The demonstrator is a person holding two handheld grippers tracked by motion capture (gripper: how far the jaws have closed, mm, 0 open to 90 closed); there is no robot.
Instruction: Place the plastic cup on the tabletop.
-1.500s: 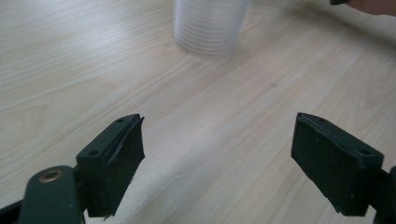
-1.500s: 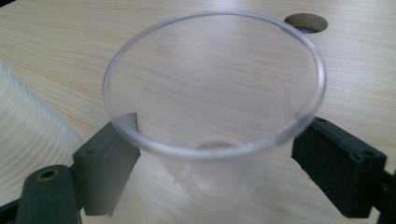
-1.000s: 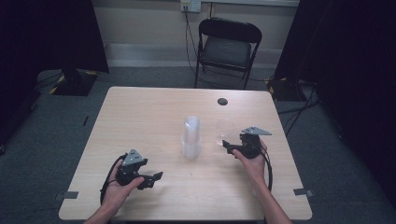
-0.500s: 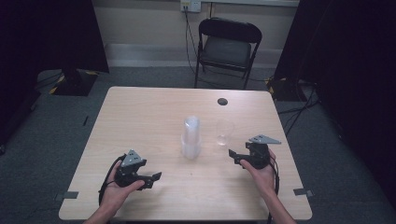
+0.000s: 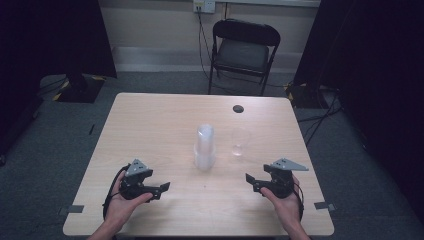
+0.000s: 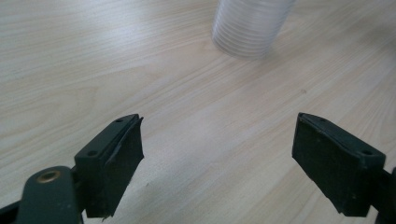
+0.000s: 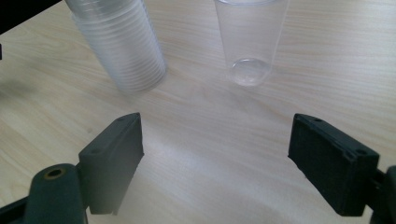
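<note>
Right claw point(image 7: 215, 163) view shows single cup point(image 7: 250, 39) upright beside cup stack point(image 7: 119, 44).

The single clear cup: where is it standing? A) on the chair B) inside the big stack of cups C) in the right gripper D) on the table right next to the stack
D: the single cup stands upright on the table, apart from the stack.

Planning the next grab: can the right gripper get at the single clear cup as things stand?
Probably yes. The right gripper has its jaws open, and the single clear cup stands upright straight ahead of them on bare table. The cup stack stands apart to one side.
</note>
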